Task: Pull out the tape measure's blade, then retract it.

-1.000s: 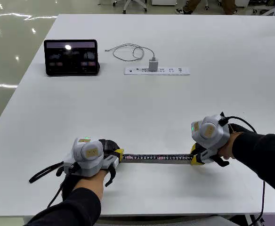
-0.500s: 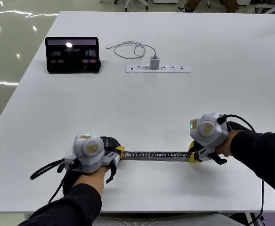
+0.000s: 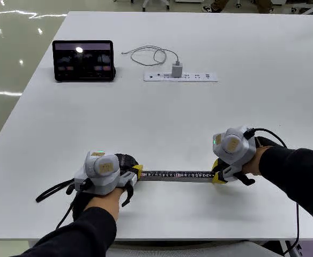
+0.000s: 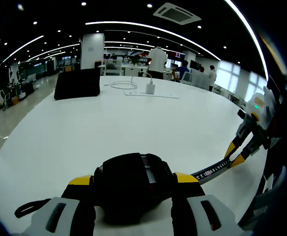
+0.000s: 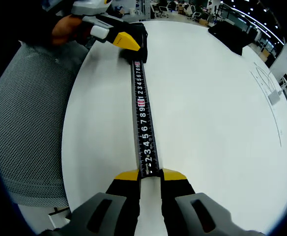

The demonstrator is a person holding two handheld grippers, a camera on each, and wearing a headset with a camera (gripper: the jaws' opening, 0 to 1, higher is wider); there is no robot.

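- We see the white desk (image 3: 199, 118) running from the near edge up to the far edge, with a glossy floor (image 3: 6, 48) beyond its left edge; in the left gripper view, a lit office with people standing lies behind the far edge.
- A grey mesh chair (image 5: 30, 123) sits against the desk's near edge in the right gripper view.
- Both of the person's dark sleeves reach in over the near edge. The left forearm (image 3: 87, 233) comes up from the near-left, and the right forearm (image 3: 298, 171) comes in from the right edge and lies low over the desk.
- The left claw (image 3: 132, 174) rests near the near edge, pointing right, its yellow-tipped jaws clamped on either side of the tape measure (image 4: 133, 189), a black case that sits on the desk.
- The right claw (image 5: 149, 174) points left towards it from well apart, tilted down, its jaws pinched on the blade's free end.
- A dark tablet (image 3: 83, 60) stands near the far-left corner.
- A white power strip (image 3: 180, 77) lies to the tablet's right, with a charger (image 3: 176, 70) plugged in and a looped cable (image 3: 146, 53).
- The blade (image 3: 178, 174) stretches straight between the two claws, along the near edge, numbers up.
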